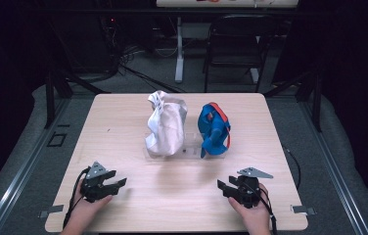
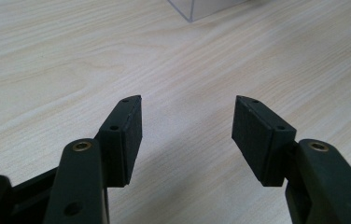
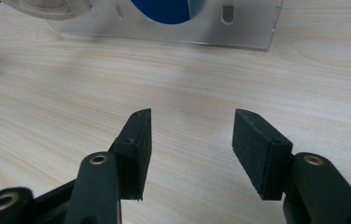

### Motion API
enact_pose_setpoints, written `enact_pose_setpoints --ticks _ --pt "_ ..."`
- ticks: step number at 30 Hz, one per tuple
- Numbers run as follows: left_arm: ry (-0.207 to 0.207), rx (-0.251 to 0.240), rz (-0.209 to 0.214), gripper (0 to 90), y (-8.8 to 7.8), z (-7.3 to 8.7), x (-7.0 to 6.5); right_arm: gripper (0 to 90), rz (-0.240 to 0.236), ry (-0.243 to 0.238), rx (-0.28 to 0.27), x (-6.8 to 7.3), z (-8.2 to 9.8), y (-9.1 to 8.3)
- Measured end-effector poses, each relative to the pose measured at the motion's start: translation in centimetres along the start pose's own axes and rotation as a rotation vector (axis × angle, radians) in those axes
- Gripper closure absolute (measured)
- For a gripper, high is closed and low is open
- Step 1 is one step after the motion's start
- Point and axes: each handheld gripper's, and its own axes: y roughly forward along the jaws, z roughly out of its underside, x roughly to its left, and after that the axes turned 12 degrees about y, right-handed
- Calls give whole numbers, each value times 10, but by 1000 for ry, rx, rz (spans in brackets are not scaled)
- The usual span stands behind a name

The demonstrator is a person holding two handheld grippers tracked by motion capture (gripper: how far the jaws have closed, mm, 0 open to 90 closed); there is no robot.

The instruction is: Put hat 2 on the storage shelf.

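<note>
At the near edge of the wooden table (image 1: 123,122), two hands rest on the surface, each holding a black gripper. Left gripper (image 1: 118,184) sits near the near-left corner, jaws pointing toward the table's middle; right gripper (image 1: 222,187) sits near the near-right corner, jaws pointing inward likewise. Both carry a grey three-cornered plate on top.

Left gripper view: left gripper (image 2: 187,135) jaws spread apart, nothing between them, bare wood grain below. Right gripper view: right gripper (image 3: 191,149) jaws also spread, empty.

Farther in, at mid-table — a clear acrylic stand (image 1: 190,149), well apart from both grippers. Its front wall (image 3: 173,30) shows slots in the right gripper view; one corner (image 2: 197,9) shows in the left gripper view.

On the stand, side by side: a white shoe-like item (image 1: 166,125) at left, crumpled and upright — possibly fabric, too blurred to tell — and a blue item with orange straps (image 1: 214,128) at right.
</note>
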Motion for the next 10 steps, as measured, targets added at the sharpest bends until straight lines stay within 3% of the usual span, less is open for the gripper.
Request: enact_pose_setpoints --ticks 3,10 --pt "-13 6 13 437 0 0 1 509 6 4 24 -2 0 1" --pt "-8 3 14 442 1 -1 -1 516 -30 30 9 -4 -2 -1"
